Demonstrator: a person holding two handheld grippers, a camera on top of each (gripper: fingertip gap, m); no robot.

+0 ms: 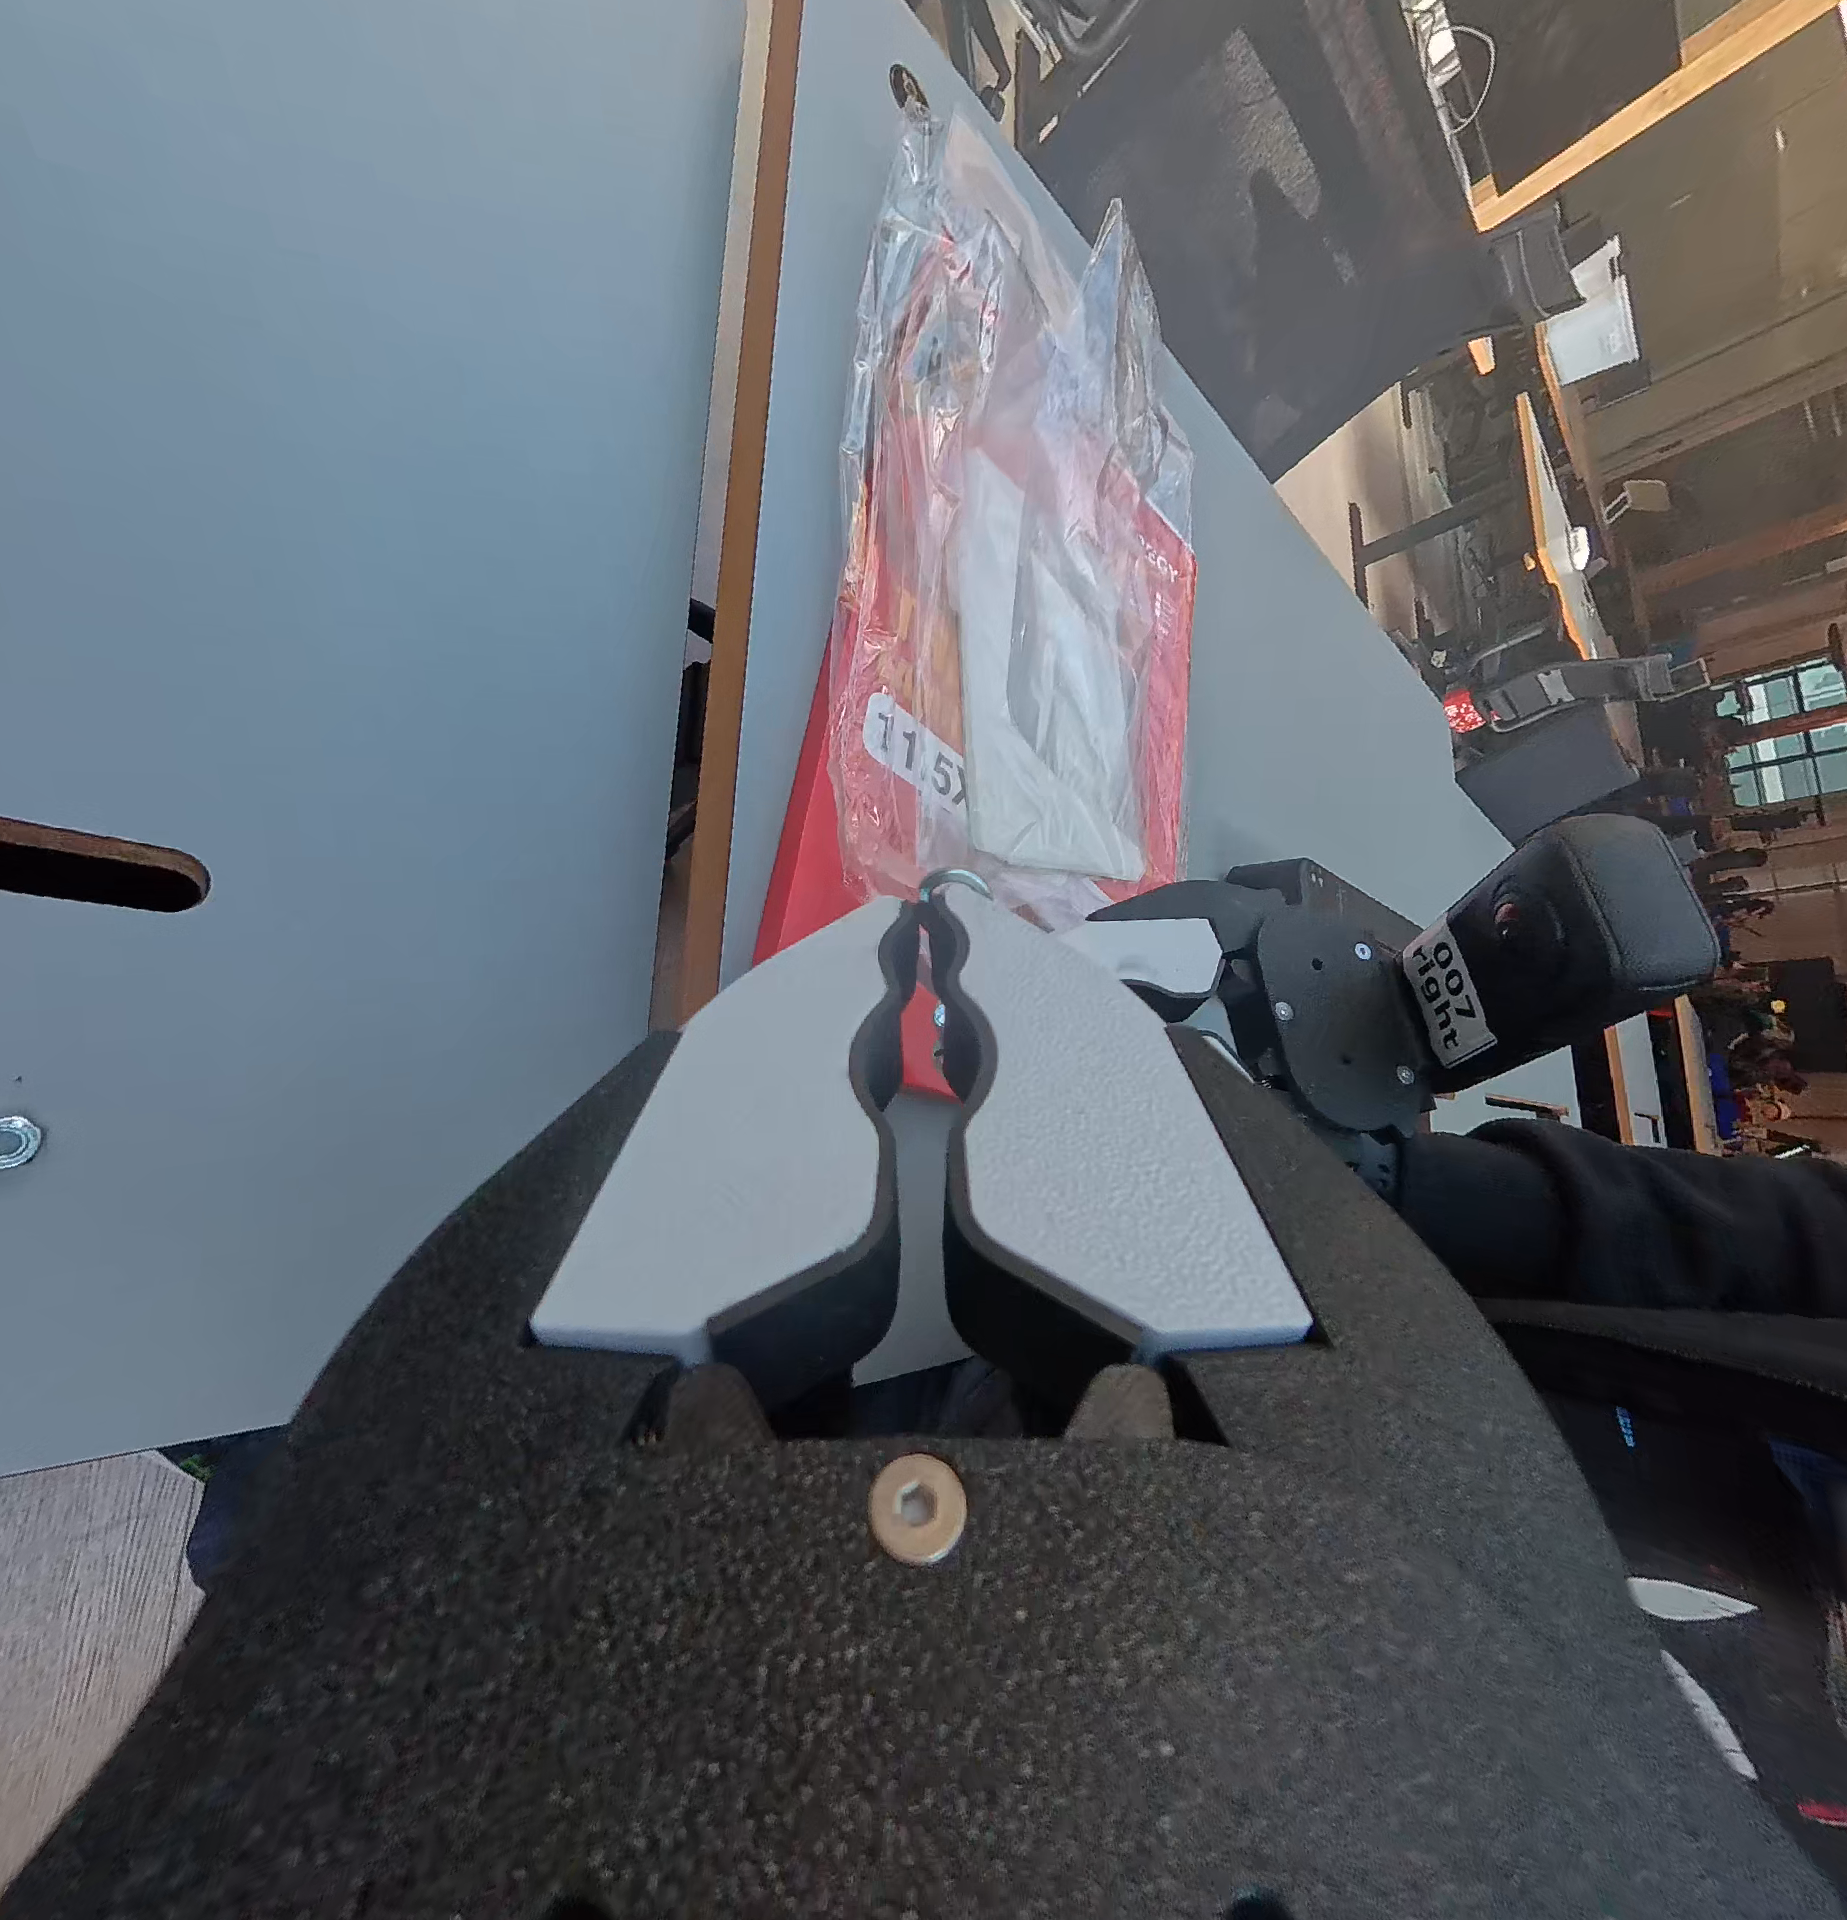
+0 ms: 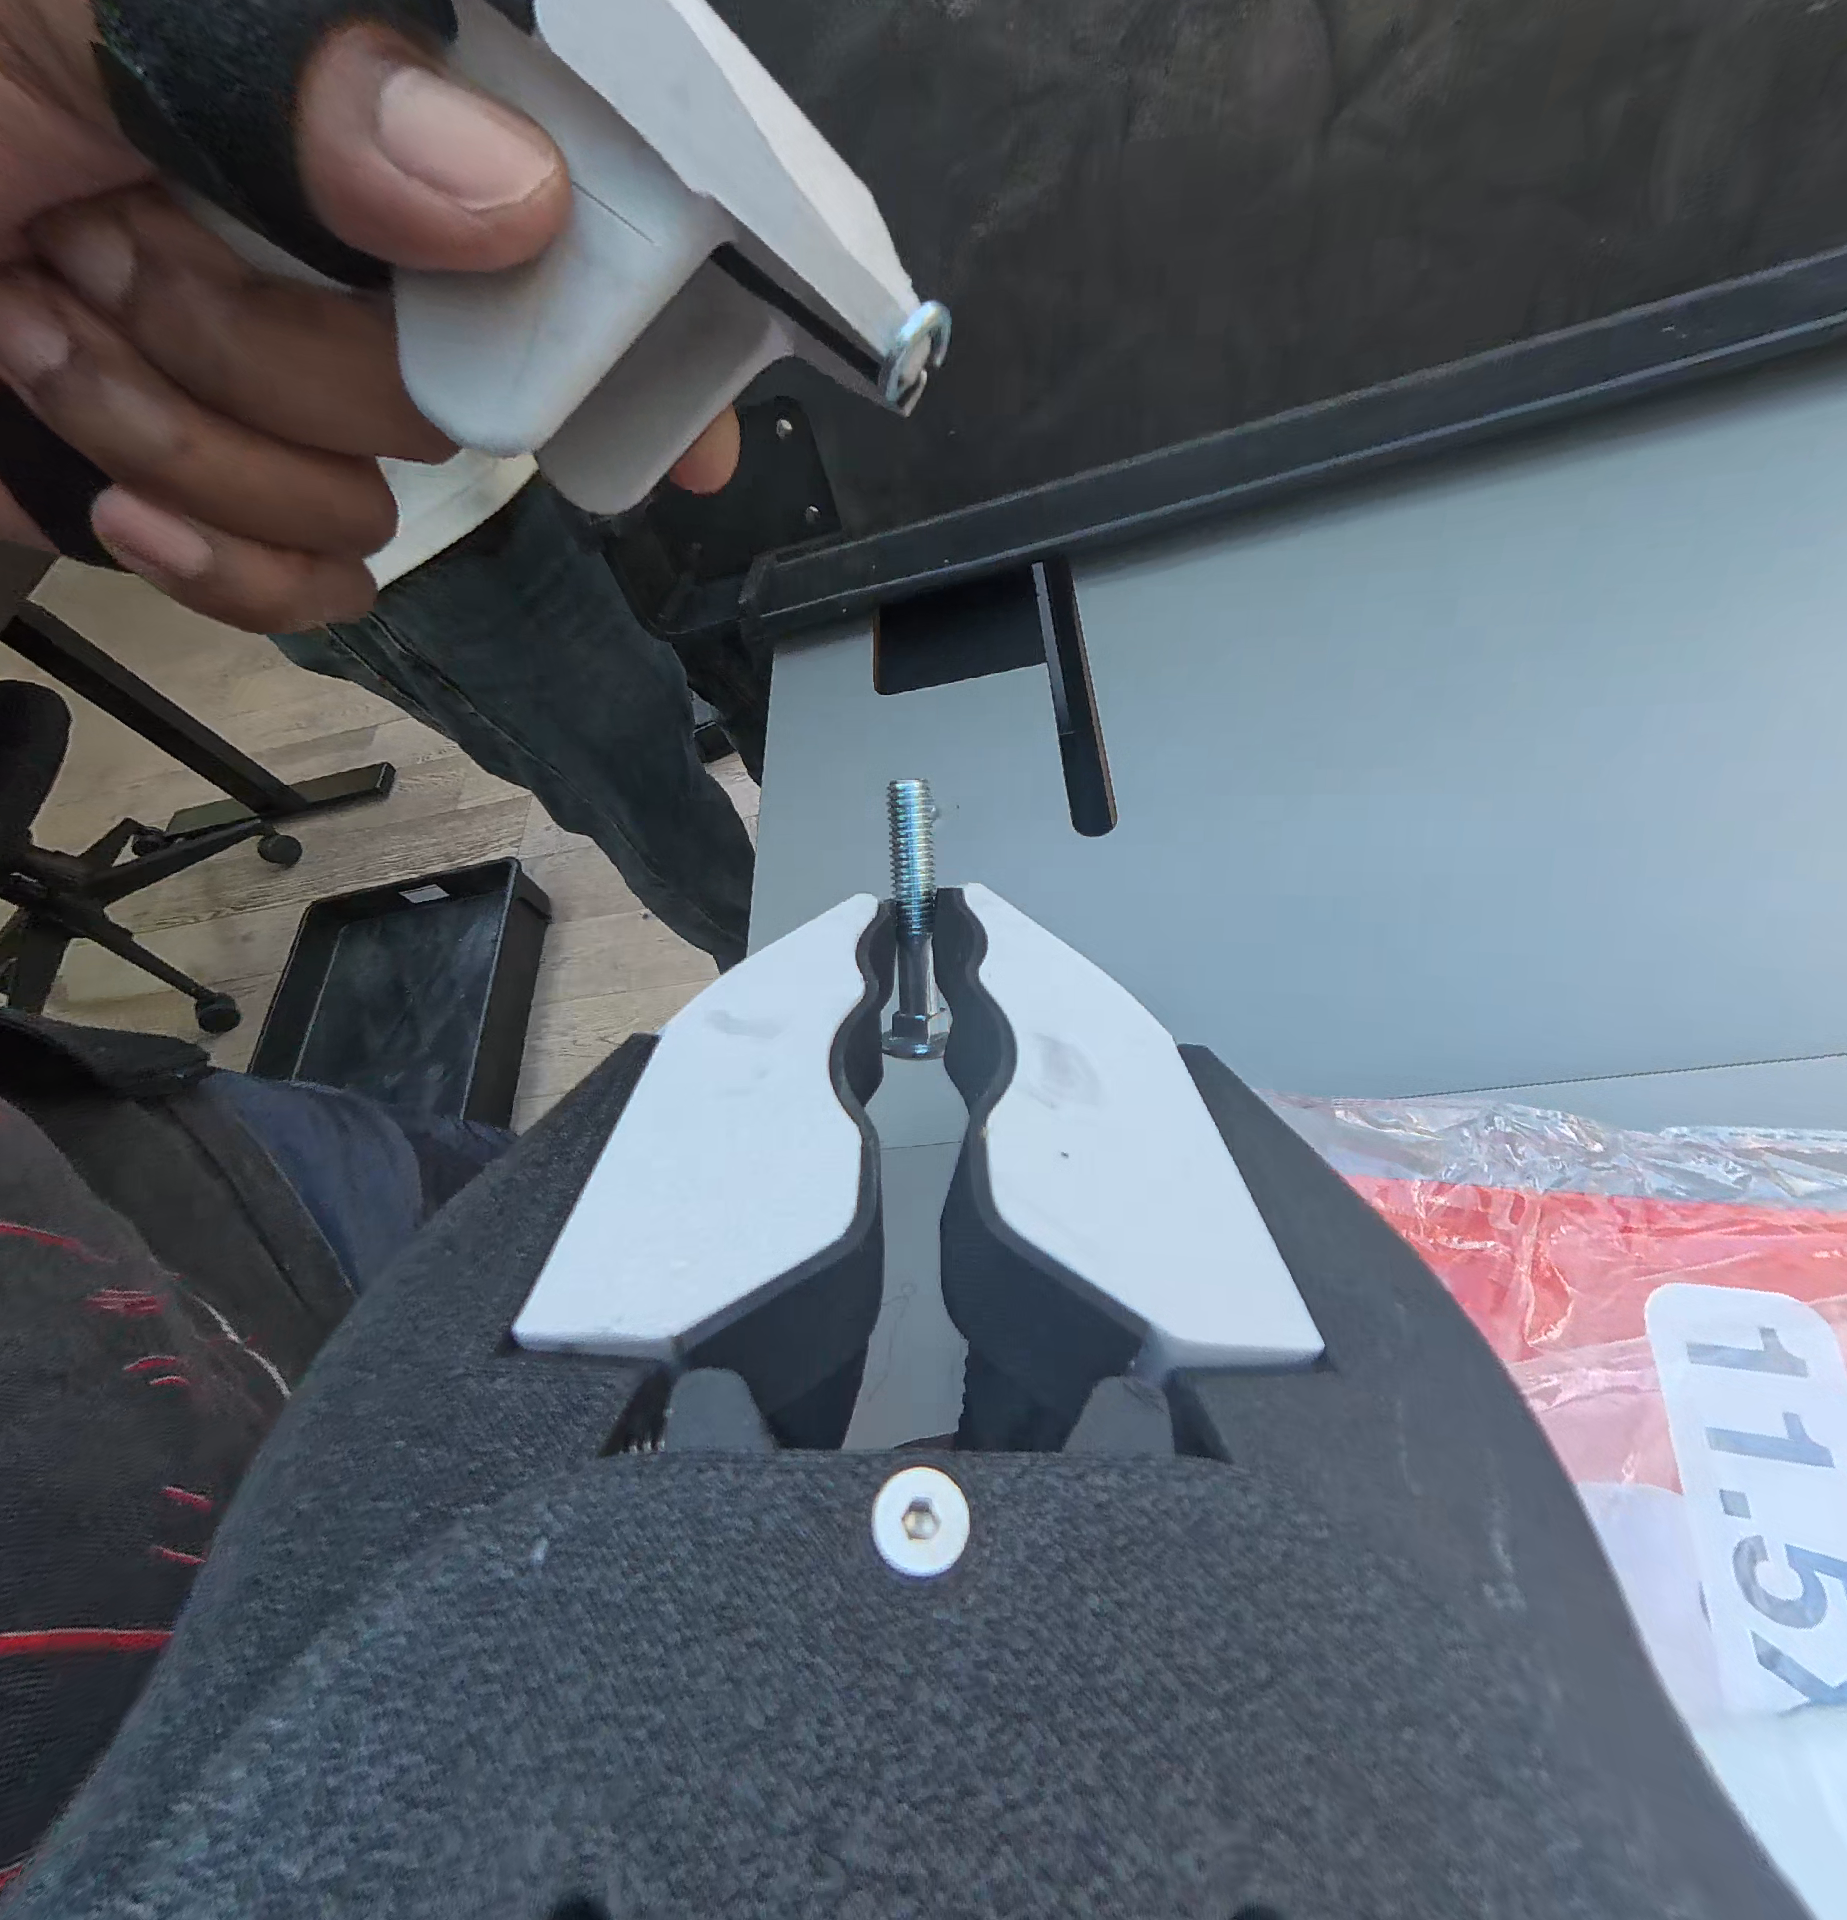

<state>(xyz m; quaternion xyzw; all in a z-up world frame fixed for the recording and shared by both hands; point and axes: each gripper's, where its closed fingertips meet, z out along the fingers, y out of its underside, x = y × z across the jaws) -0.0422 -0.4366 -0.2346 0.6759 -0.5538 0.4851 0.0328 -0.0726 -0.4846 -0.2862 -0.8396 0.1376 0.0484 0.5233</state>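
Observation:
My left gripper (image 1: 927, 914) is shut on a small silver washer (image 1: 948, 885) that pokes out of its tips, held above the grey table (image 1: 1314, 644). In the right wrist view the left gripper (image 2: 903, 358) shows at the upper left in a person's hand (image 2: 171, 343), with the washer (image 2: 919, 343) at its tip. My right gripper (image 2: 914, 914) is shut on a silver hex bolt (image 2: 911, 904), threaded end pointing forward past the tips, head between the fingers. The bolt's end is below and apart from the washer. My right gripper also shows in the left wrist view (image 1: 1158, 951).
A clear plastic bag with red packaging and white parts (image 1: 1012, 582) lies on the table just past my left gripper; it also shows in the right wrist view (image 2: 1625, 1299). The table has a slot (image 2: 1080, 707). A black tray (image 2: 399, 977) and office chair (image 2: 77, 883) stand on the floor. Spacing between my two grippers at the tips: around 8 cm.

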